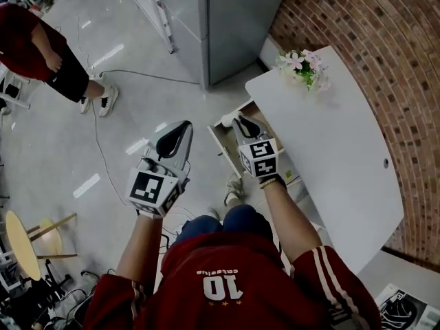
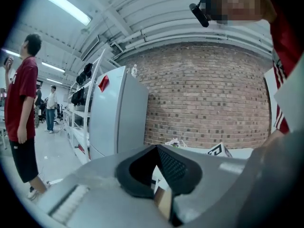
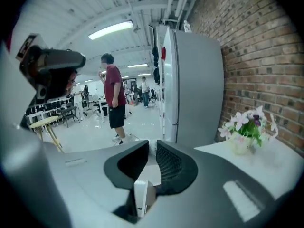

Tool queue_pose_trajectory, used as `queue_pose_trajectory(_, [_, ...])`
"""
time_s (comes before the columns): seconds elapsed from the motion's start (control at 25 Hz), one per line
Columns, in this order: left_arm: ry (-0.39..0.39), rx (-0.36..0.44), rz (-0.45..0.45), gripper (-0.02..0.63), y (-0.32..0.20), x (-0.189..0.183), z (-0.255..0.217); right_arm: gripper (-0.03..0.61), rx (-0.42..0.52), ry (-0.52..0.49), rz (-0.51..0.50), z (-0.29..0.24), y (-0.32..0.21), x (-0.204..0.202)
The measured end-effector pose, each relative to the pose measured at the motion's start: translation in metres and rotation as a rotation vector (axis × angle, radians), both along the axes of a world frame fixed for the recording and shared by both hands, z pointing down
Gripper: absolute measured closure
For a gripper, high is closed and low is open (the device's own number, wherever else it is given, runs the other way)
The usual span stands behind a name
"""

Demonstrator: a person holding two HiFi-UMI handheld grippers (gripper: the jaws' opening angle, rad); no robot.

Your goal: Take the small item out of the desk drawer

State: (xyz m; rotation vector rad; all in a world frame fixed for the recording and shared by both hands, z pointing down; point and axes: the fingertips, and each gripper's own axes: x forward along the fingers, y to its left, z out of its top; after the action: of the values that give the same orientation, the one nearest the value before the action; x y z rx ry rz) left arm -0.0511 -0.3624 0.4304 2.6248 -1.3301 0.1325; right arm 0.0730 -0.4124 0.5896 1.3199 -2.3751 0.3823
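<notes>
The desk drawer (image 1: 223, 148) stands pulled out from under the white desk (image 1: 330, 143). My right gripper (image 1: 242, 122) hovers over the open drawer and points away from me. In the right gripper view its jaws (image 3: 152, 146) stand nearly together, with a small white block (image 3: 142, 196) wedged between the pads low down. My left gripper (image 1: 180, 129) hangs over the floor left of the drawer. Its fingertips (image 2: 156, 148) meet at a point and hold nothing. The inside of the drawer is mostly hidden by the right gripper.
A pot of flowers (image 1: 302, 66) stands at the desk's far end. A grey fridge (image 1: 220, 19) stands beyond the drawer, and a brick wall (image 1: 371, 33) runs behind the desk. A person in red (image 1: 41, 53) stands at the far left, by a cable (image 1: 137, 74). A round wooden stool (image 1: 24, 243) stands near left.
</notes>
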Motion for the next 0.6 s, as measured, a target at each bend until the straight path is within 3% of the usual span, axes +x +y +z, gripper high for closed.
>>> queue_pose_trajectory(0.6, [-0.021, 0.132, -0.100, 0.611, 0.076, -0.068, -0.090, 0.523, 0.313, -0.102, 0.025, -0.230, 0.109, -0.029])
